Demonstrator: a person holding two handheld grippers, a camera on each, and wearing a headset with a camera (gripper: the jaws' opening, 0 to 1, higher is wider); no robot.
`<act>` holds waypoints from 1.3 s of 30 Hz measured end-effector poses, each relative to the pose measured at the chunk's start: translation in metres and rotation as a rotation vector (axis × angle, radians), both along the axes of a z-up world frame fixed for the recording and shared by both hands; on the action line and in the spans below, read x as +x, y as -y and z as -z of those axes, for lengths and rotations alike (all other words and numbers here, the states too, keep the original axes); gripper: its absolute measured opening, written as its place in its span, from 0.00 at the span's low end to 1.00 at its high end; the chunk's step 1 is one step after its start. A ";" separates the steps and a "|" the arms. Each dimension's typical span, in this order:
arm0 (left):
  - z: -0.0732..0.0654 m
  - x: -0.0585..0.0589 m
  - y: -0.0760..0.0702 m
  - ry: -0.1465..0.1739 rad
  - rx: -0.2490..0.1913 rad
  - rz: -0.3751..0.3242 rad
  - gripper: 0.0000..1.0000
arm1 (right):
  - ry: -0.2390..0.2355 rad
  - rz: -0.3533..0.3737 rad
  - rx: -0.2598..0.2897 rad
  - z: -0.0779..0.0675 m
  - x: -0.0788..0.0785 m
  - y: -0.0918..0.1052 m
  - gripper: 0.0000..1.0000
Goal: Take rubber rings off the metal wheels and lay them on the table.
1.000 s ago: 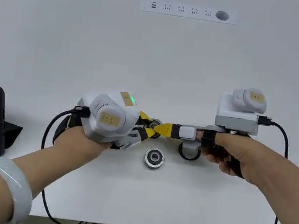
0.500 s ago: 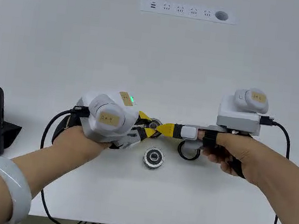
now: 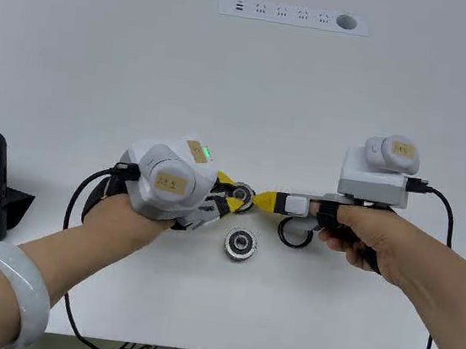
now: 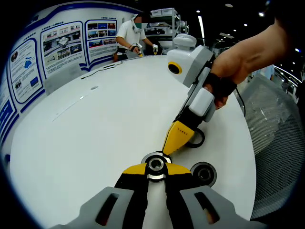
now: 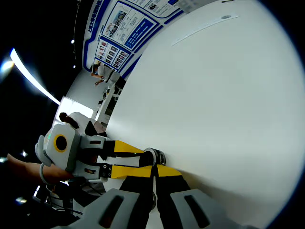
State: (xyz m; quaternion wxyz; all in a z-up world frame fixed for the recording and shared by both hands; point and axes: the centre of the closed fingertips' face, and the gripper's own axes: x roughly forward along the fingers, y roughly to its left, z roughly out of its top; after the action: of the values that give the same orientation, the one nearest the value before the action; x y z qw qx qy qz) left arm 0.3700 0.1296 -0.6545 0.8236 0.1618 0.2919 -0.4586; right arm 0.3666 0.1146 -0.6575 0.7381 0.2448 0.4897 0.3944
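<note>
Wheel and claws make one line across the worktop, going side to side in the head view. The left claw is on the wheel's left. The right claw is on its right. So the two claws point at each other with the wheel in the middle.

The left claw is pinching the wheel, one yellow tip on each side of it. The wheel's round face is turned up, toward the head camera. I cannot tell if the wheel rests on the worktop or hangs just over it.

The right claw's two yellow tips are pressed close together, like a beak. The beak touches the wheel's rim on the side away from the left claw. I cannot tell if it has any rubber between its tips, because that spot is too small to see.

The next move looks like a pull, and the right claw is the one placed for it. The pull should go straight back to the right, away from the left claw, which must hold tight.

The left hand comes in low from the near left. The right hand reaches in level from the right.

One rubber ring lies flat on the worktop, just under the right claw's body. A second wheel lies near, on the side closer to the person, apart from both claws.
</note>
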 end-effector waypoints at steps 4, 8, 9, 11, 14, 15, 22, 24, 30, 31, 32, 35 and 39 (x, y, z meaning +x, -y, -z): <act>0.000 0.000 0.000 0.000 -0.001 0.000 0.13 | 0.005 -0.004 -0.002 -0.001 0.000 0.000 0.02; 0.000 0.000 0.000 -0.001 -0.001 0.000 0.13 | 0.015 -0.006 -0.004 -0.001 0.000 0.000 0.02; 0.000 0.000 0.000 -0.001 -0.001 0.000 0.13 | 0.017 -0.006 -0.003 -0.002 0.000 -0.001 0.02; 0.000 0.000 0.000 -0.002 -0.002 -0.001 0.13 | 0.025 -0.008 -0.006 -0.003 -0.001 -0.002 0.02; -0.001 0.000 0.000 -0.003 -0.001 -0.001 0.13 | 0.025 -0.007 -0.004 -0.003 0.000 -0.002 0.02; -0.001 0.000 0.000 -0.004 -0.002 -0.001 0.13 | 0.027 -0.007 -0.003 -0.004 0.000 -0.002 0.02; 0.000 0.000 0.000 -0.002 -0.001 -0.001 0.13 | 0.032 -0.007 -0.004 -0.005 0.000 -0.004 0.02; 0.000 0.000 0.000 -0.003 -0.002 -0.001 0.13 | 0.031 -0.005 -0.002 -0.006 0.000 -0.005 0.02; -0.001 0.000 0.000 -0.003 0.000 0.000 0.13 | 0.033 -0.007 0.000 -0.007 -0.001 -0.005 0.02; -0.001 -0.001 0.000 -0.003 0.000 0.000 0.13 | 0.033 -0.007 0.000 -0.007 -0.001 -0.005 0.02; 0.000 0.000 0.000 -0.003 0.000 0.000 0.13 | 0.034 -0.007 0.001 -0.007 -0.001 -0.006 0.02; -0.001 -0.001 0.000 -0.003 0.001 0.001 0.13 | 0.034 -0.008 0.004 -0.008 -0.001 -0.007 0.02; -0.001 0.000 0.000 -0.002 0.001 0.001 0.13 | 0.035 -0.010 0.011 -0.010 -0.002 -0.008 0.02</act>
State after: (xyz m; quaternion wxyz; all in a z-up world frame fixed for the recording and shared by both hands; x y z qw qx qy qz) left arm 0.3697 0.1295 -0.6539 0.8230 0.1618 0.2930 -0.4590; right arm 0.3649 0.1227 -0.6473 0.7431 0.2394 0.4760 0.4050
